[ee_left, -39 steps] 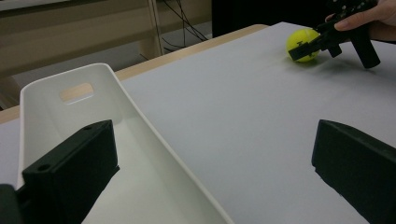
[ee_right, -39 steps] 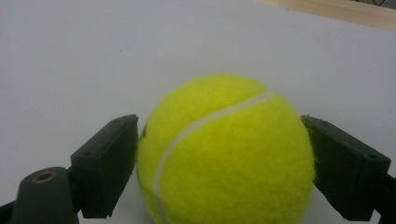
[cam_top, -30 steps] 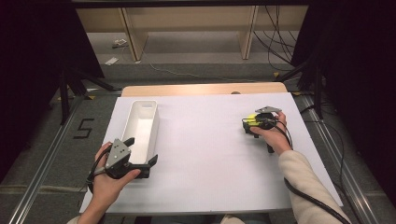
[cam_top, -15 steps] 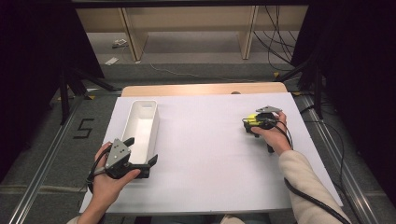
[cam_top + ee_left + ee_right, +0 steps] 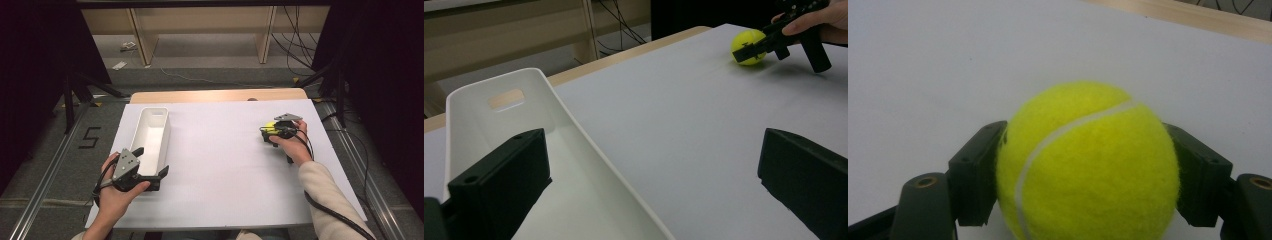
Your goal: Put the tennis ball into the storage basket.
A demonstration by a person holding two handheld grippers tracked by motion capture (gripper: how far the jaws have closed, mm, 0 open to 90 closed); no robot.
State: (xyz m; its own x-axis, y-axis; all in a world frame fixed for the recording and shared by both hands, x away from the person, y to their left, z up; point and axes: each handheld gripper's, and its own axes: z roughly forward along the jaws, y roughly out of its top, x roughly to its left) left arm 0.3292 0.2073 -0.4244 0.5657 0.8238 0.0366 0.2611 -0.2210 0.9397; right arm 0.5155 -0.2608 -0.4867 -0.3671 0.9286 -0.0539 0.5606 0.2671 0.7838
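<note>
A yellow tennis ball [image 5: 1088, 165] sits between the two black jaws of my right gripper [image 5: 268, 131], which press on its sides at the right of the white table. From the left gripper view the same ball [image 5: 748, 46] shows far off on the tabletop with that gripper around it. My left gripper [image 5: 152, 167] stands open at the near end of a long white bin [image 5: 150, 137]; one jaw is inside the bin [image 5: 489, 130], the other over the table, straddling its right wall. The bin looks empty.
The white table top [image 5: 220, 165] lies bare between the bin and the ball. A wooden strip [image 5: 220, 95] runs along its far edge. Beyond are wooden shelf legs and cables on a grey floor.
</note>
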